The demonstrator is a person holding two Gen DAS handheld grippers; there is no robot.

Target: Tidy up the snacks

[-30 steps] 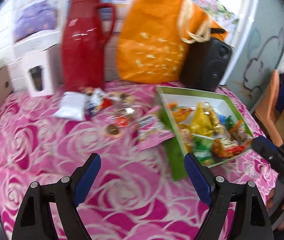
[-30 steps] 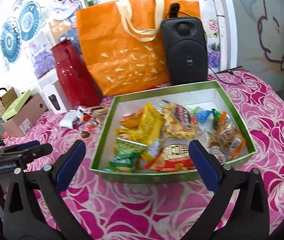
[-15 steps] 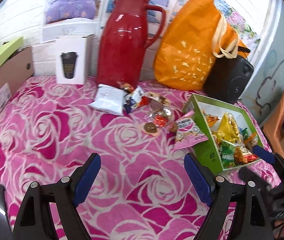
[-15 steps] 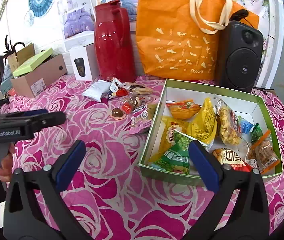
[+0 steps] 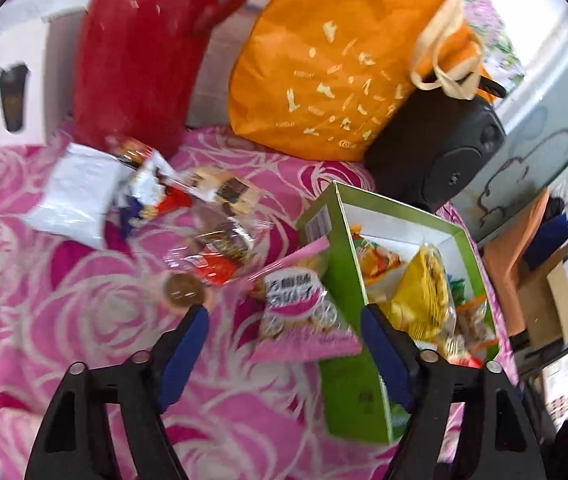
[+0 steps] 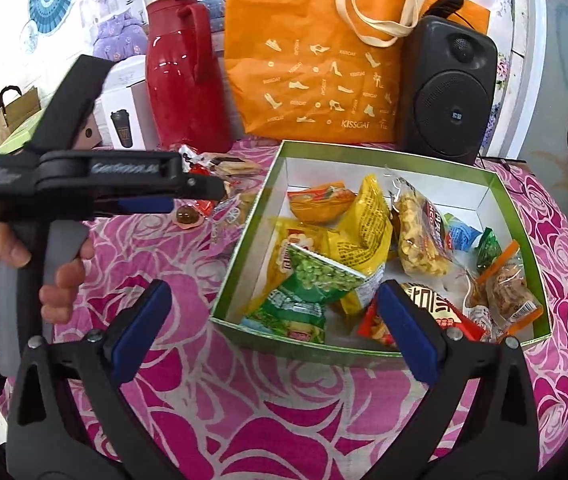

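**Left gripper closing in on the pink snack pack**

Your left gripper (image 5: 284,330) has dropped in low and close vs. half a sec ago, when it hung back w/ the whole loose pile far ahead. Now the pink snack pack (image 5: 297,300) sits just ahead, between the two blue pads, jaws spread wide, nothing held, nothing touched yet as far as I can tell. That reads as an approach for a pick: the pack looks like your next item to go in the box.

The pack leans against the outer wall of the green box (image 5: 347,280), so it's tilted, not flat. Expect the right-side pad to crowd the box wall when you squeeze; come in a bit from the left or slide the pack clear first.

Your right gripper (image 6: 272,322) is also wide open and empty, hovering at the box's near-left corner, above the green pea bag (image 6: 307,280). It has moved round closer to the box front since a sec ago, but isn't doing any work.

Further out: the rest of the loose snacks (image 5: 212,216) lie on the pink rose cloth (image 5: 64,320) near the red jug (image 5: 136,52), incl. a white pouch (image 5: 76,196) and a round gold-brown sweet (image 5: 182,288). Several are still out, so you're prob. around midway.
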